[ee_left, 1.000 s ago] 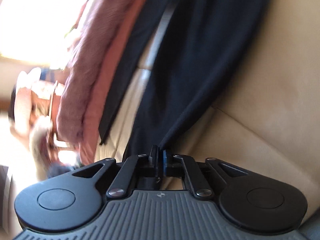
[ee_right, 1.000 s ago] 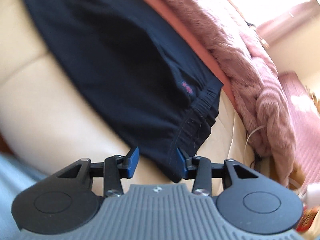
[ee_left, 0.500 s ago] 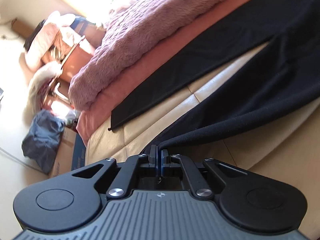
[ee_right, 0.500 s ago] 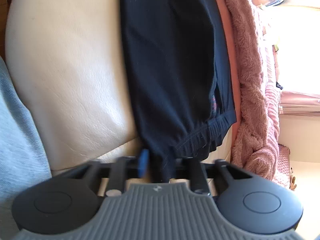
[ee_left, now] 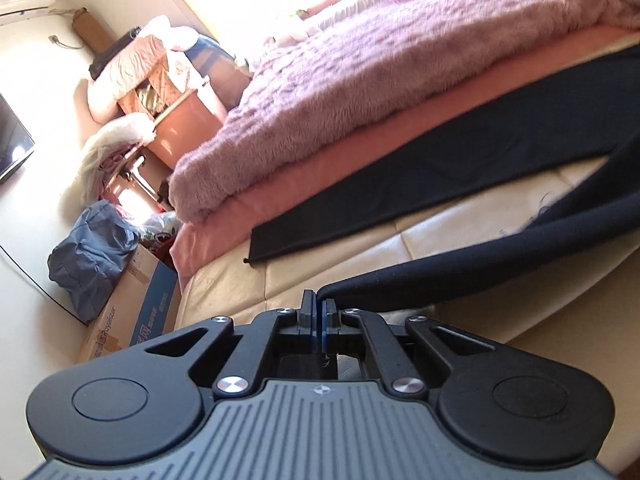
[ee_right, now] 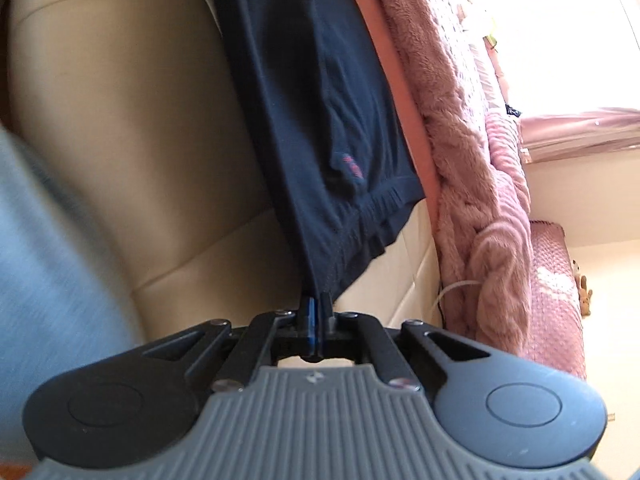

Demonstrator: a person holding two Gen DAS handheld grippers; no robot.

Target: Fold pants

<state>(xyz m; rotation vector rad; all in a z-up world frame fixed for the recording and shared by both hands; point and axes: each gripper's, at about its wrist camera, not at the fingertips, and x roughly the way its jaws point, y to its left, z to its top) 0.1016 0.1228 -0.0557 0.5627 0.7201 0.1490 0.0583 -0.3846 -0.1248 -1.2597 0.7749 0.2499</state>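
While both claws are clamped on dark cloth, your holdings read as follows, left to right.

Item: left gripper (ee_left: 319, 305), jaws pinched tight on the hem end of one leg of the pants (ee_left: 460, 268). That leg is now lifted clear of the cream cushion (ee_left: 320, 256) and runs taut to the right; a second ago it lay slack across the seat, and the view has rolled round since. The other leg (ee_left: 440, 176) lies flat further off, against the pink blanket (ee_left: 360, 92).

Item: clutter at far left of the room, a cardboard box (ee_left: 136, 312) and a blue bag (ee_left: 88, 256), well apart from the work.

Item: right gripper (ee_right: 316, 308), jaws fully closed on the near corner of the waistband (ee_right: 372, 220). A second ago they stood open either side of that corner; you have only just closed them on it. The cloth now hangs straight from the pads.

Reading: you now hold both ends of the near side, so the garment is likely ready to be lifted and laid leg over leg. The fold itself is not yet made.
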